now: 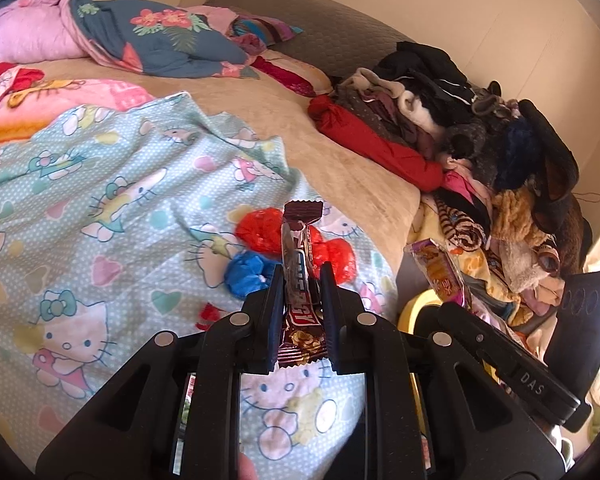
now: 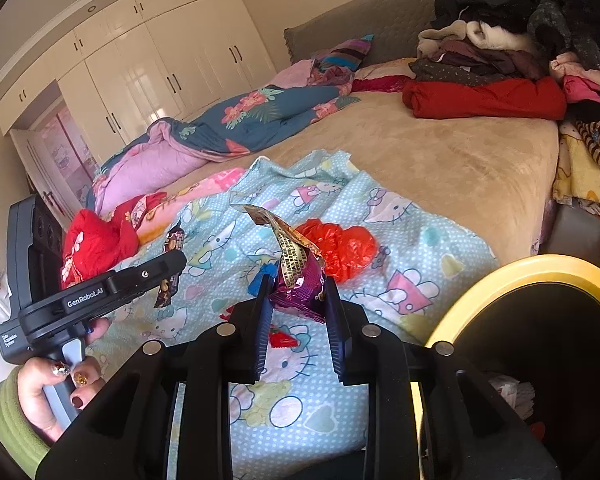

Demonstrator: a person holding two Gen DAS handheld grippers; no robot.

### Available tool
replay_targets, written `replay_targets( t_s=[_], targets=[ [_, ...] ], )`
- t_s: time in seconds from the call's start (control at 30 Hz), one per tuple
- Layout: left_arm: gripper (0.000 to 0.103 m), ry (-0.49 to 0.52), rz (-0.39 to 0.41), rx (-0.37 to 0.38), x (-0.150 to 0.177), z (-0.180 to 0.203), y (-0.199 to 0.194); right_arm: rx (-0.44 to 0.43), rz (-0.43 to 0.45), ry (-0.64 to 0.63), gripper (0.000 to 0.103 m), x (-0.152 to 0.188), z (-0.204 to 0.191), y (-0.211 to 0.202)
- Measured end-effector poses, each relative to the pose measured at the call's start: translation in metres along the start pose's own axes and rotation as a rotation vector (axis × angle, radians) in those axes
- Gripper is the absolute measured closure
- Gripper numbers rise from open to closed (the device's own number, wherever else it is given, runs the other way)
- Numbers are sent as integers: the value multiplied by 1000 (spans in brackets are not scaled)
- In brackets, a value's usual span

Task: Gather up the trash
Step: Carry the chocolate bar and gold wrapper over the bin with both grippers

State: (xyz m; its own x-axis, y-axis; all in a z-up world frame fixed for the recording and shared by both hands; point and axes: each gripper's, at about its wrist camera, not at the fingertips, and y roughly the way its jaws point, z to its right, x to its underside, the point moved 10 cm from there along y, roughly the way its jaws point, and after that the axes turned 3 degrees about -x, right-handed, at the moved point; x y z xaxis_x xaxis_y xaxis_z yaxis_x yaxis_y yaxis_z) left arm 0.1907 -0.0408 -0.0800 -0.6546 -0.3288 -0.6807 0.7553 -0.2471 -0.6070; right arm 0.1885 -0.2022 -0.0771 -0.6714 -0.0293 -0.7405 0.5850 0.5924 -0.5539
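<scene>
My left gripper point(image 1: 301, 276) is shut on a brown chocolate-bar wrapper point(image 1: 296, 240), which stands upright between the pads above the Hello Kitty sheet point(image 1: 112, 208). My right gripper point(image 2: 298, 282) is shut on a crumpled purple and gold snack wrapper point(image 2: 294, 252). On the sheet lie crumpled red plastic point(image 2: 342, 248), a blue crumpled piece point(image 1: 246, 276) and a small red scrap point(image 2: 283, 338). Each view shows the other gripper: the right one point(image 1: 452, 292) with its purple wrapper, the left one point(image 2: 172, 268) with the brown bar. A dark bin with a yellow rim point(image 2: 540, 268) stands at the lower right.
A heap of clothes point(image 1: 460, 120) covers the bed's right side and spills over its edge. A floral quilt point(image 1: 160, 36) and a pink blanket lie at the far left. White wardrobes point(image 2: 148, 64) line the far wall. A hand point(image 2: 56, 384) holds the left gripper's handle.
</scene>
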Motion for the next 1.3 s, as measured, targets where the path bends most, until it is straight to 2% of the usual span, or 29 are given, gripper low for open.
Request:
replay_targets(
  t_s=[0.73,1.3],
  targets=[
    [91,89,-19,80,16,59,-5,54,102,64,79,-25,43,-64],
    [91,156,-32,132,30,107,-5,97,138,113,79,-29,78,-102]
  ],
)
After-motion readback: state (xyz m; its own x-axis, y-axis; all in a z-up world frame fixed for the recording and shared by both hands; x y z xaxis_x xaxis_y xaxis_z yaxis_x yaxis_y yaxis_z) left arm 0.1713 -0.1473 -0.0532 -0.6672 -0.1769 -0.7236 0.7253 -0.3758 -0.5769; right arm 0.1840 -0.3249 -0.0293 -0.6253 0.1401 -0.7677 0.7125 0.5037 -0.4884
